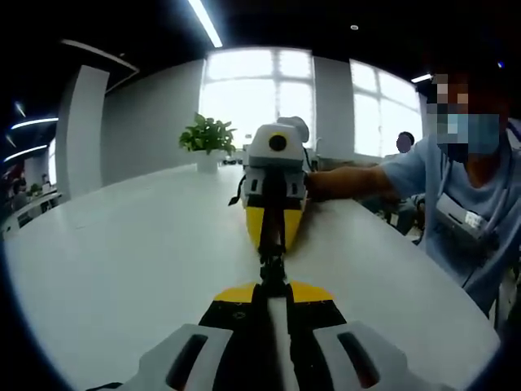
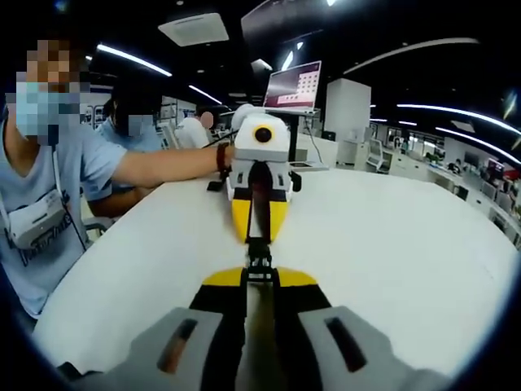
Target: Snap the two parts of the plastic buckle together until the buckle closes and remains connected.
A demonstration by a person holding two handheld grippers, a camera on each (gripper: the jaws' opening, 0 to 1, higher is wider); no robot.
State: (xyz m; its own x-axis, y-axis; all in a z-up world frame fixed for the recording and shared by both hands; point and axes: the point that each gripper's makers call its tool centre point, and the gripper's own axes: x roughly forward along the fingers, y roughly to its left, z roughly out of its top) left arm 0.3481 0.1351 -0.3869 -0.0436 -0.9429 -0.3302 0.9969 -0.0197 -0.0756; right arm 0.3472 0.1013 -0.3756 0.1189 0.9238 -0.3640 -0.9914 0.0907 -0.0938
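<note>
A small black plastic buckle (image 1: pixel 273 265) hangs just above the white table (image 1: pixel 122 269), held between two grippers that face each other tip to tip. My left gripper (image 1: pixel 273 285) rises from the bottom of the left gripper view, its yellow-tipped jaws shut on the near end of the buckle. My right gripper (image 1: pixel 273 247) comes in from across the table, shut on the far end. In the right gripper view the buckle (image 2: pixel 259 259) sits between my right gripper (image 2: pixel 259 277) and the left gripper (image 2: pixel 259 241). I cannot tell whether the two halves are locked together.
A person in a light blue shirt (image 1: pixel 468 212) sits at the table edge, one arm (image 2: pixel 167 167) reaching to the gripper. A potted plant (image 1: pixel 207 138) stands at the table's far end. An open laptop (image 2: pixel 293 88) stands behind. The table (image 2: pixel 407 236) is bare on both sides.
</note>
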